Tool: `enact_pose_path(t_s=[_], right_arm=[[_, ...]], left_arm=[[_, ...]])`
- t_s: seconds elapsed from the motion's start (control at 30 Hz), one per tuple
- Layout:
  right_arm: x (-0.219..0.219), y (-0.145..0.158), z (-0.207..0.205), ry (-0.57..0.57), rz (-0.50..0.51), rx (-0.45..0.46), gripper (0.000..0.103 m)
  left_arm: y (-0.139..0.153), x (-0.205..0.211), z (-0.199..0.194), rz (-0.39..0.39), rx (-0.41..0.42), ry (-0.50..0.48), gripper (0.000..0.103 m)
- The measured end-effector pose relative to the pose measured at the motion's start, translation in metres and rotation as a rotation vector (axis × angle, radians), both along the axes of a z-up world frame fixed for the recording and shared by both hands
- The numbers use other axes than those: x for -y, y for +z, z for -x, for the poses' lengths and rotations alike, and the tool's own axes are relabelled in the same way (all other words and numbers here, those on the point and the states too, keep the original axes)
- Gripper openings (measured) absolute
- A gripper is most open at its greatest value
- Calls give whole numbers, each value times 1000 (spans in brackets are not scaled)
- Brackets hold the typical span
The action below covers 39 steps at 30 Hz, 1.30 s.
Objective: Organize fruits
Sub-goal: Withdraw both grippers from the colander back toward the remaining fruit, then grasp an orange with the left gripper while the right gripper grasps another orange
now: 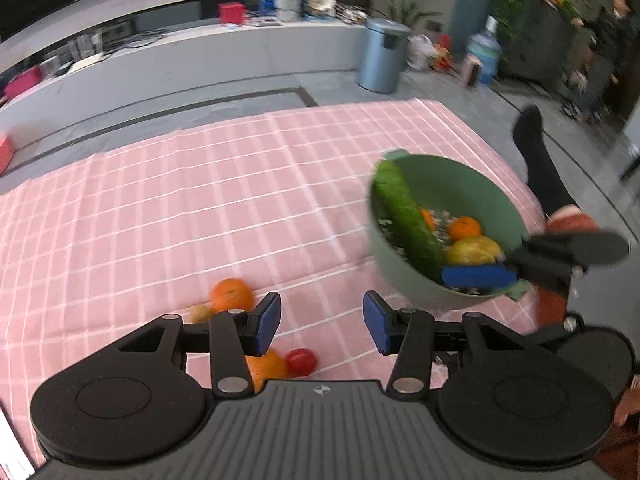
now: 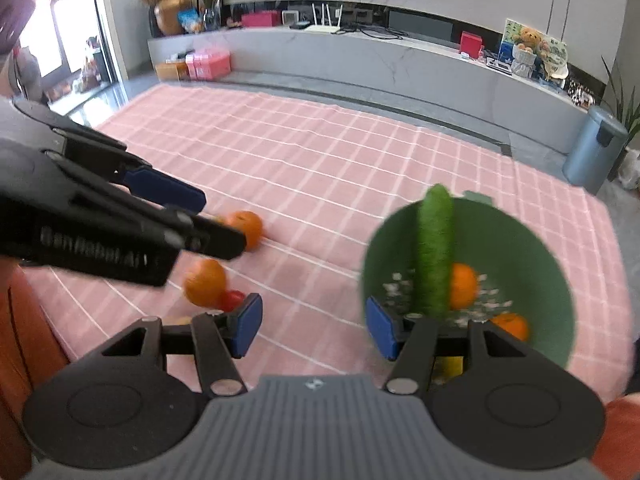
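Note:
A green bowl (image 1: 472, 184) sits at the right of the pink checked cloth (image 1: 200, 200) and holds a cucumber (image 1: 408, 216), oranges (image 1: 464, 227) and a yellow fruit (image 1: 474, 250). Two oranges (image 1: 232, 294) (image 1: 266, 366), a red tomato (image 1: 301, 362) and a small brown fruit (image 1: 200, 313) lie loose on the cloth. My left gripper (image 1: 322, 324) is open and empty, above the loose fruit. My right gripper (image 2: 314, 326) is open and empty, its right finger at the near rim of the bowl (image 2: 532, 248). The bowl's cucumber (image 2: 435, 248) and the loose oranges (image 2: 246, 229) (image 2: 205, 282) also show there.
A long grey TV bench (image 2: 360, 56) with boxes and clutter runs behind the cloth. A metal bin (image 1: 383, 56) and a water bottle (image 1: 485, 52) stand on the floor at the far right. A person's leg in a black sock (image 1: 540, 160) is beside the cloth's right edge.

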State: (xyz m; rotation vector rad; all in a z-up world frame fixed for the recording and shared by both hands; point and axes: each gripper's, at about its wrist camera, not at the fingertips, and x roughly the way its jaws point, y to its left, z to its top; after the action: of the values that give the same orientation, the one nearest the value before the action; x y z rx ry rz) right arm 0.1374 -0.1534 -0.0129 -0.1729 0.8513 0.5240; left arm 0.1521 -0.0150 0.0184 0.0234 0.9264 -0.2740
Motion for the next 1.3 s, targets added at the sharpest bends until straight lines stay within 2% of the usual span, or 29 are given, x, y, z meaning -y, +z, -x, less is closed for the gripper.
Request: enact_pose_path(t_s=[0.2,0.4,0.53,0.77,1.3], right_arm=[[-15,-15,10,-44,-101,-5,55],[-25,-39,13,-55,-128,-39,54],[-28,-50,8,-66,-117,-46,49],[-33,-64,-2,-69,-75,-56,45],[-34,-77,-22,-79,-84,-87,41]], left_arm=[[-14,-33,13,51,1,82,56],[-41,-48,27,92,-20,105,56],[-58,-51,33,67,-17,115,56],[-79,-49,27,78,-36,125,56],[-99,-63,5,193,-108,166,54]])
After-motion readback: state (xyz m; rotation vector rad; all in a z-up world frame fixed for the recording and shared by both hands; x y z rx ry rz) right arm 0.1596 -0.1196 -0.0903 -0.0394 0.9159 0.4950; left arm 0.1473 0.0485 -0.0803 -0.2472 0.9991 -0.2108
